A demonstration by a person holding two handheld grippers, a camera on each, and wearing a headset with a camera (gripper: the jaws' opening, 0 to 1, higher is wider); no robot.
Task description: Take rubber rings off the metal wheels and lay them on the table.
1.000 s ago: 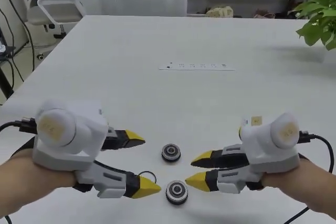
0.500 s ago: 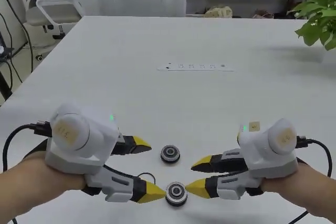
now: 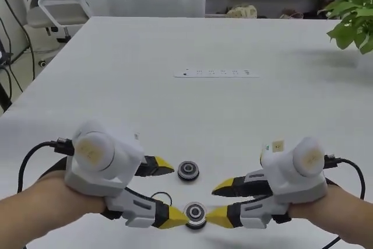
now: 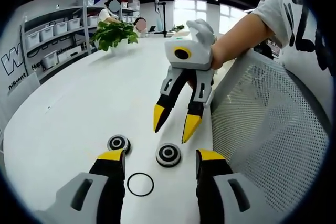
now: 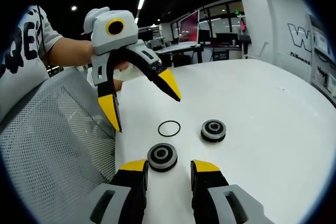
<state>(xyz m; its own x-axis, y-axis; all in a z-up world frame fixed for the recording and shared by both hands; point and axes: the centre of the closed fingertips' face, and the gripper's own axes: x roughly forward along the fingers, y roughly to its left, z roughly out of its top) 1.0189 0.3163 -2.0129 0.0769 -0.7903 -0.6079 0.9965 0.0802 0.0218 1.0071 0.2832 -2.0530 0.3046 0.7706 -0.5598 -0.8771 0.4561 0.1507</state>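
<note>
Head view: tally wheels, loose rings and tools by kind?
Metal wheels: 2, near wheel, far wheel
Loose rubber ring: 1
Tools: 2, left tool, right tool
Total: 5

On the table (image 3: 116,86), the near wheel (image 3: 195,214) lies between the grippers, with the left gripper (image 3: 175,193) at 9 o'clock and the right gripper (image 3: 212,201) at 3. The second wheel (image 3: 187,170) lies just behind it at 12, and a loose ring (image 4: 128,184) at 10. Well behind, a power strip (image 3: 215,73) lies at 12 and a plant (image 3: 352,18) stands at 2.
</note>
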